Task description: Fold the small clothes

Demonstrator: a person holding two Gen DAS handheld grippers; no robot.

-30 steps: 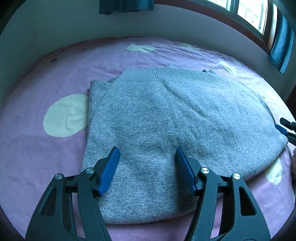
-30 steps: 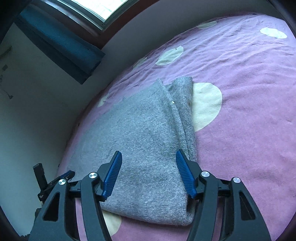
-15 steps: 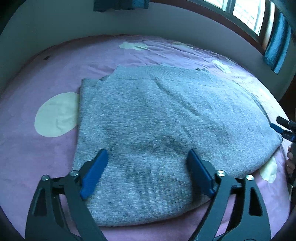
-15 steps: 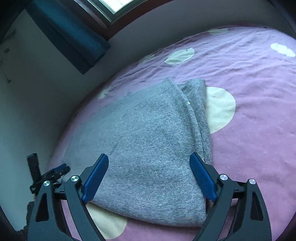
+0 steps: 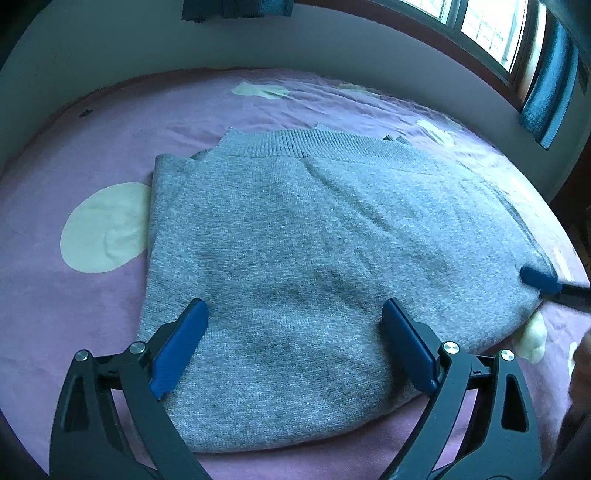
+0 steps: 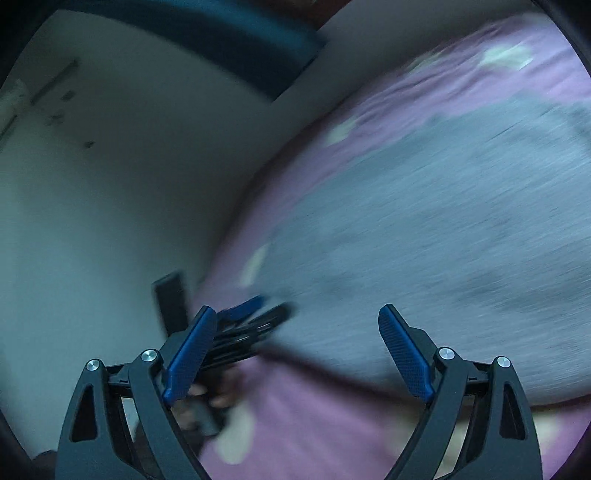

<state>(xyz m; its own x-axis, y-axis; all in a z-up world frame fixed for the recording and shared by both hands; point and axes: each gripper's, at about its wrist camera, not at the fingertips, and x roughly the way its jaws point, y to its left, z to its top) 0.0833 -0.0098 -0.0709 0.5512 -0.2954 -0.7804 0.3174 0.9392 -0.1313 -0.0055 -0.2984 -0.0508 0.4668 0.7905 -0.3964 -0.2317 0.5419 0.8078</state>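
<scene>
Sweater (image 5: 314, 266) is lying folded at centre of the bedsheet (image 5: 55, 295). Left gripper (image 5: 295, 345), at 6 o'clock, and right gripper (image 6: 297, 354) have just been opening, gripping nothing. Release seems done; next fold calls for regrasping an edge.

A bedroom in a home is shown. Most of both views is taken up by a bed (image 5: 110, 314) spread with a purple sheet (image 5: 258, 110) printed with pale dots (image 5: 105, 229). A plain wall (image 5: 110, 48) is seen just behind the bed. A window (image 5: 491, 29) with a dark wooden frame is set high at the right, and blue curtains (image 5: 550, 92) are hung beside it.
</scene>
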